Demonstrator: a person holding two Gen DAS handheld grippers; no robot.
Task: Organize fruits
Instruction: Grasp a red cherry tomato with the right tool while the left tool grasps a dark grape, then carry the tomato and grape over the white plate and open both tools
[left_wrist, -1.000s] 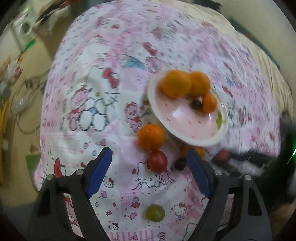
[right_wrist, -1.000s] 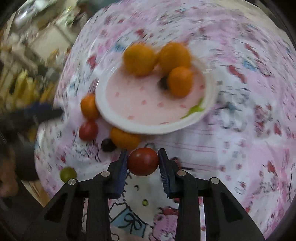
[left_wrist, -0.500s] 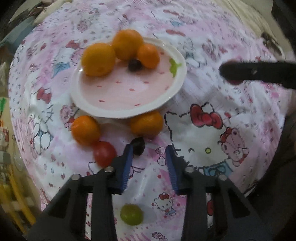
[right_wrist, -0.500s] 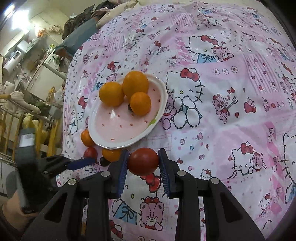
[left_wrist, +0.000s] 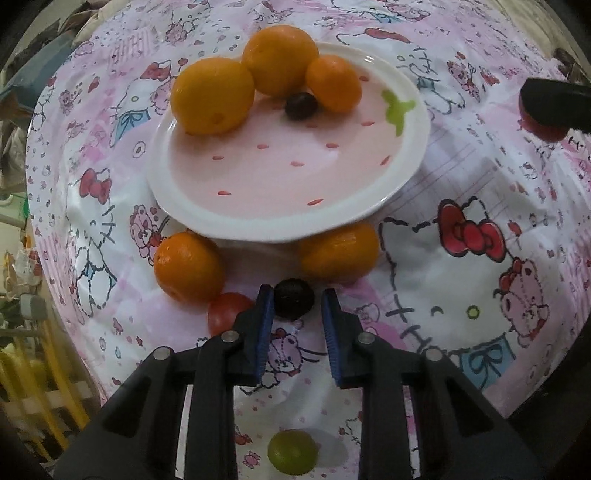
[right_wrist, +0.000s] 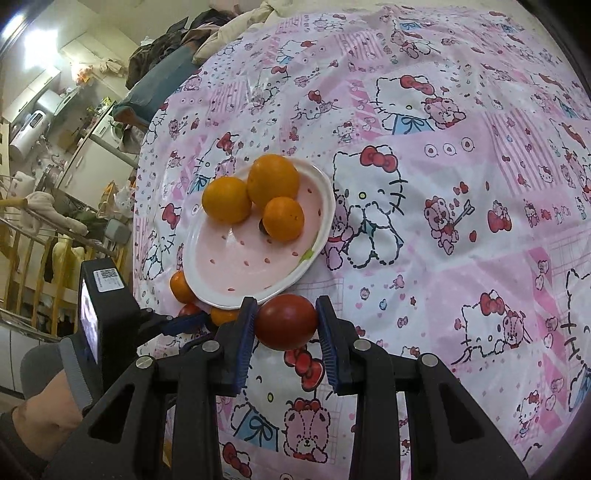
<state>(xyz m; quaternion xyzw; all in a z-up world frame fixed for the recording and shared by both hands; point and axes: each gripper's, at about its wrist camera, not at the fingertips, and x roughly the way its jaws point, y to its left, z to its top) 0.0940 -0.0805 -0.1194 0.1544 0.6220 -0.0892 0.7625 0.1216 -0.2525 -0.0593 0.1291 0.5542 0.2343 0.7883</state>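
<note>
Now closing left jaws around small dark grape (left_wrist: 293, 303); right jaws pinching glossy red tomato (right_wrist: 286, 322).

Orange (left_wrist: 338, 253) half hidden under plate (left_wrist: 192, 206)

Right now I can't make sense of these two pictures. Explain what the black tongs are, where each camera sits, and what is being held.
No robot here: a person carries a hand-held gripper in each hand, with a camera on each looking along its two fingers.

Left camera: the left hand-held gripper is closing around a dark grape on the patterned tablecloth. Nearby lie two oranges, a red tomato and a green grape.

Right camera: the right hand-held gripper is shut on another red tomato.

The pink plate already holds three oranges and a dark grape.
</note>
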